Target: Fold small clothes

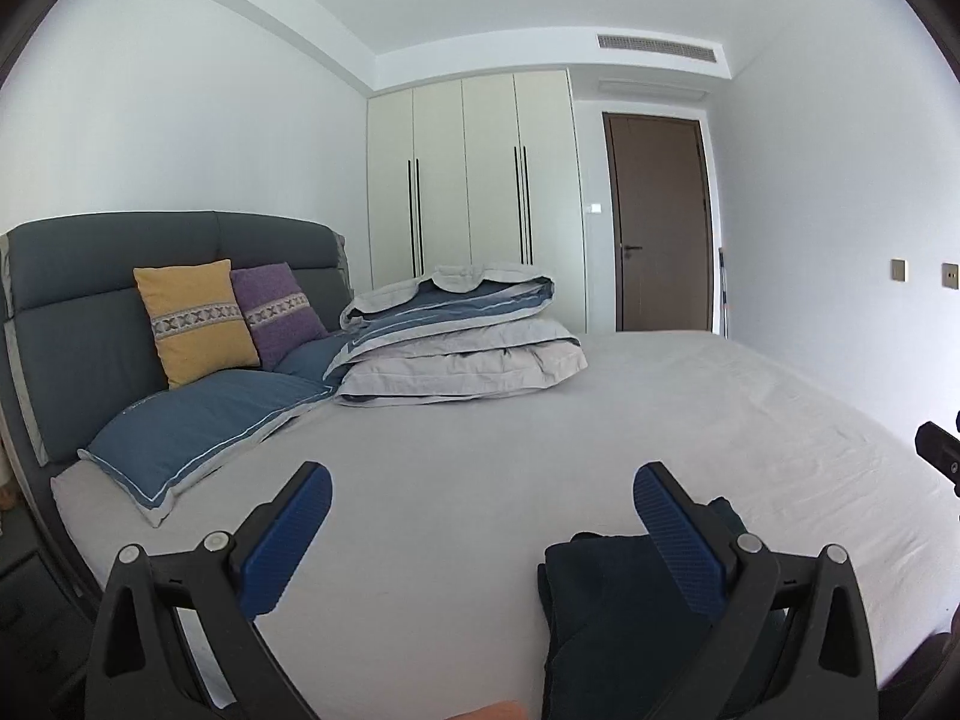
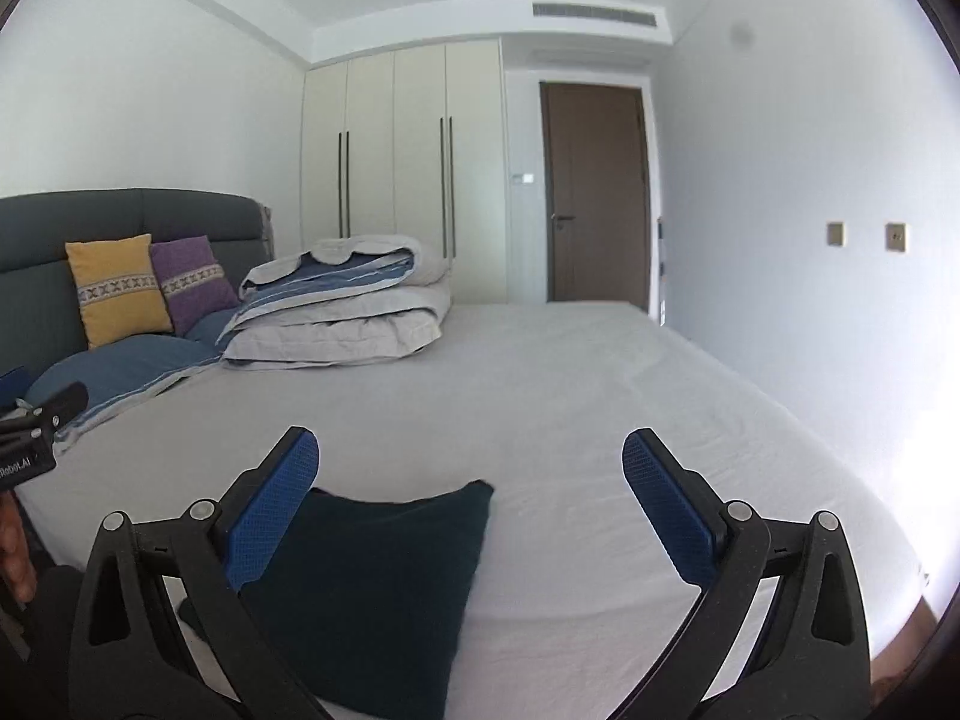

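Note:
A small dark navy garment (image 2: 384, 588) lies folded flat on the grey bed sheet (image 2: 540, 396) near the front edge. In the left wrist view it (image 1: 606, 612) shows low at the right, partly behind the right finger. My left gripper (image 1: 483, 492) is open and empty above the sheet, left of the garment. My right gripper (image 2: 471, 462) is open and empty, with its left finger (image 2: 270, 510) over the garment's left edge. The right gripper's tip (image 1: 939, 450) shows at the right edge of the left wrist view, and the left gripper (image 2: 42, 420) at the left edge of the right wrist view.
A folded grey and blue duvet (image 1: 462, 342) lies at the head of the bed beside blue pillows (image 1: 198, 420), a yellow cushion (image 1: 192, 318) and a purple cushion (image 1: 279, 312). A dark headboard (image 1: 90, 276), white wardrobe (image 1: 468, 180) and brown door (image 1: 660, 222) stand behind.

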`<state>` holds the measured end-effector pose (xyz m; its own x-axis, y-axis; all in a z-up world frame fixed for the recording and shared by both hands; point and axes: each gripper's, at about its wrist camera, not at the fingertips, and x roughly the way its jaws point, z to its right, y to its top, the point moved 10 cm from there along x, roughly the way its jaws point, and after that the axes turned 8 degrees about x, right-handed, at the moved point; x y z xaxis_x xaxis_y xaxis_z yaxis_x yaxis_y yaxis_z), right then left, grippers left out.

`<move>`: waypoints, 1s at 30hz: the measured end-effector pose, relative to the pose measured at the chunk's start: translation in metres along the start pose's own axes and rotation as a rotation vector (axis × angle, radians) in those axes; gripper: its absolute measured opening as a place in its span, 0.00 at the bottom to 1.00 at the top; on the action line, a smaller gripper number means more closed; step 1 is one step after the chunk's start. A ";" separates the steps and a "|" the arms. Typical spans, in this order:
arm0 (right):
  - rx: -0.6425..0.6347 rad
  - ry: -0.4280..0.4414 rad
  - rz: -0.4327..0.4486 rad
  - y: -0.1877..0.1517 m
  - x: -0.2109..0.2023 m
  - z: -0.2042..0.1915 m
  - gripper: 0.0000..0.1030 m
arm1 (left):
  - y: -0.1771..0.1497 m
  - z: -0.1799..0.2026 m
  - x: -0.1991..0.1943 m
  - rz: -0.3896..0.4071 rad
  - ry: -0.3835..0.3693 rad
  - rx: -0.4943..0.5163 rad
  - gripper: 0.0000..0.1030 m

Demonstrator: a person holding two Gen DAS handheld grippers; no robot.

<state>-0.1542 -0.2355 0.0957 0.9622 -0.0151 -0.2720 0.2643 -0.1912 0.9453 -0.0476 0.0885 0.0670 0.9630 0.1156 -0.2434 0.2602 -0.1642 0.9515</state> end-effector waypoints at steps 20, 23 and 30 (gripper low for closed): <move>0.039 -0.009 -0.253 -0.044 0.029 -0.027 1.00 | -0.053 0.043 0.049 -0.338 -0.070 0.028 1.00; 0.072 -0.027 -0.343 -0.071 0.052 -0.022 1.00 | -0.082 0.053 0.062 -0.417 -0.077 0.060 1.00; 0.066 -0.063 -0.450 -0.117 0.080 -0.023 1.00 | -0.135 0.067 0.076 -0.569 -0.136 0.036 1.00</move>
<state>-0.1065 -0.1913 -0.0321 0.7463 0.0247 -0.6651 0.6482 -0.2541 0.7178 -0.0047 0.0542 -0.0929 0.6710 0.0688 -0.7382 0.7387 -0.1471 0.6578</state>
